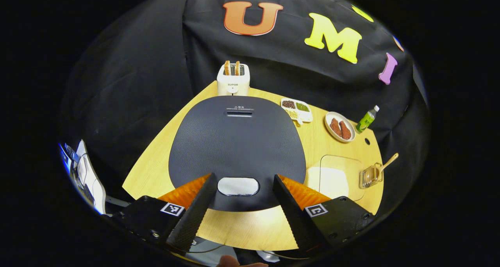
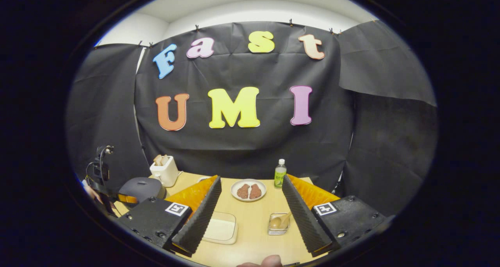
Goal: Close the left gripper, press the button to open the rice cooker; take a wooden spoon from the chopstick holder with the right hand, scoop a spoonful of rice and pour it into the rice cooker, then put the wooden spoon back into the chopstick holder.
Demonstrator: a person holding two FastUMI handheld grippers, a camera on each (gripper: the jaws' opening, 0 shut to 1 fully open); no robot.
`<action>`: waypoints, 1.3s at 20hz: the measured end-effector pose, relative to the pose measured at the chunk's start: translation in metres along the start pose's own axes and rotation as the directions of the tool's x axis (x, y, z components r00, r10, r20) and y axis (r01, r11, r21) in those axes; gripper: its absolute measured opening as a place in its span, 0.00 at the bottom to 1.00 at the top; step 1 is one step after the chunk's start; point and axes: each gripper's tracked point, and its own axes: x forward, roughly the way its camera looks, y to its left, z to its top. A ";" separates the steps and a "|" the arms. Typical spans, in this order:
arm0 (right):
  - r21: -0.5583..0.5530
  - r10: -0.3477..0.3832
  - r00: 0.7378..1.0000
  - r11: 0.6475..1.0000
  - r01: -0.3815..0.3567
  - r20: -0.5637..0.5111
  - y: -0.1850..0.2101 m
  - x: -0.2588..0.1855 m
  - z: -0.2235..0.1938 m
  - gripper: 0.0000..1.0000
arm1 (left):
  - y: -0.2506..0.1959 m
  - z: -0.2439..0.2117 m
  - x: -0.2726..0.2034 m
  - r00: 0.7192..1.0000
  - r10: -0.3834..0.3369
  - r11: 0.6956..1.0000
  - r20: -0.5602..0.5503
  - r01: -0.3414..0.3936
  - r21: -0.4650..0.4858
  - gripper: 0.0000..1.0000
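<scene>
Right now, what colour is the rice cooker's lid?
Dark grey, finely textured lid; clearest in the left gripper view.

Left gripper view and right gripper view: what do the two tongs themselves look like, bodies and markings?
Both the left tongs and the right tongs have two long wedge-shaped fingers with ribbed inner faces, backed by orange ridged panels. Each finger sits on a black block with screws, and each block carries a square black-and-white tag.

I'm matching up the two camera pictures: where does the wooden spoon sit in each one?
Left gripper view: the wooden spoon is at the far right, sticking out of the clear holder.
Right gripper view: it sits low and centre-right, between the fingers, in the holder.
Shared landmark: the plate of meat, just beyond the spoon in both.
</scene>
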 end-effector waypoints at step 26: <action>0.070 -0.009 0.980 0.998 -0.005 0.197 0.036 -0.040 0.072 1.00 | -0.081 0.155 -0.218 0.706 -0.208 0.978 0.677 0.152 0.141 0.95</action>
